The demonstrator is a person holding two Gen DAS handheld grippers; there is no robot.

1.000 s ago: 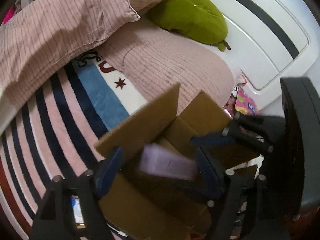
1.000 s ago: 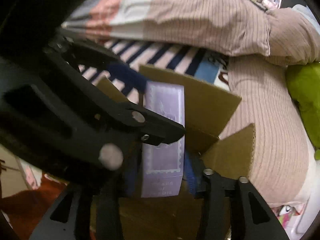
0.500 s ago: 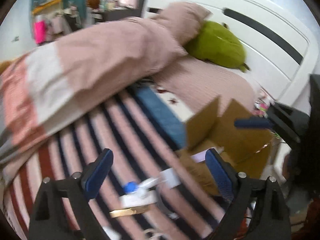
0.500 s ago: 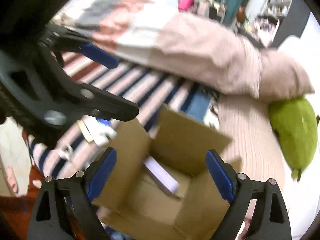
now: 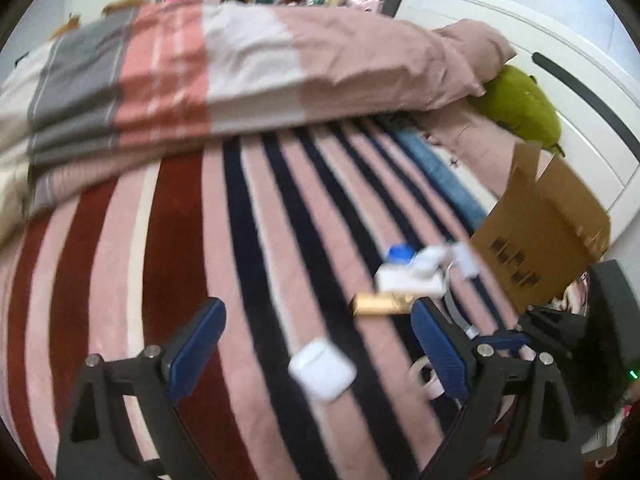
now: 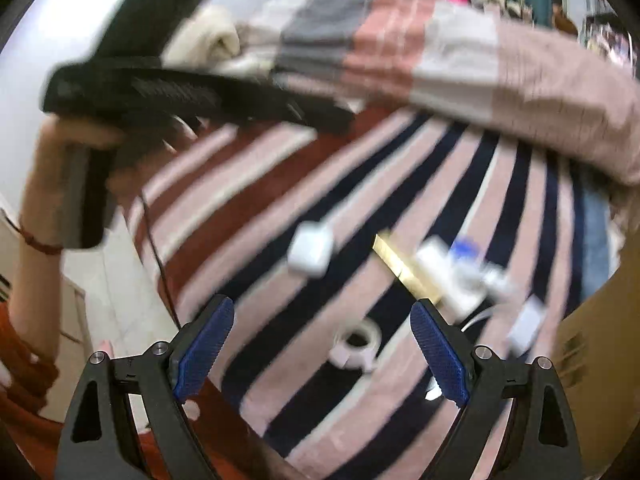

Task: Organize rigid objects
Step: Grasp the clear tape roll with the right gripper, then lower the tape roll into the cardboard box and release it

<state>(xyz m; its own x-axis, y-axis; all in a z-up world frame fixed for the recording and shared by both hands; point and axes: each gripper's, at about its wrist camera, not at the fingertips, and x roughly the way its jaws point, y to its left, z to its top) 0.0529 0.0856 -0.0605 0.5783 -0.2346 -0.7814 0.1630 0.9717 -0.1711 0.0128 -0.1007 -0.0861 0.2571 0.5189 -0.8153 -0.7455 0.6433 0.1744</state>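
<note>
Small rigid items lie on a striped bedspread (image 5: 256, 248). A white earbud case (image 5: 322, 369) (image 6: 311, 249) sits between and just ahead of my left gripper's (image 5: 316, 344) open jaws. Beyond it lie a gold bar-shaped box (image 5: 382, 304) (image 6: 404, 266), a white box with a blue-capped item (image 5: 412, 270) (image 6: 460, 268) and a roll of white tape (image 6: 354, 346). My right gripper (image 6: 322, 344) is open above the tape, holding nothing. An open cardboard box (image 5: 540, 232) (image 6: 600, 340) stands at the right.
A folded pink, white and grey duvet (image 5: 224, 76) lies across the far side of the bed. A green plush toy (image 5: 520, 104) rests by the white headboard (image 5: 580, 92). In the right wrist view, a hand (image 6: 60, 184) holds the other gripper at upper left.
Both grippers let go of the purple box inside the cardboard box, opened wide, and swung left away from the cardboard box to above the small items on the bedspread.
</note>
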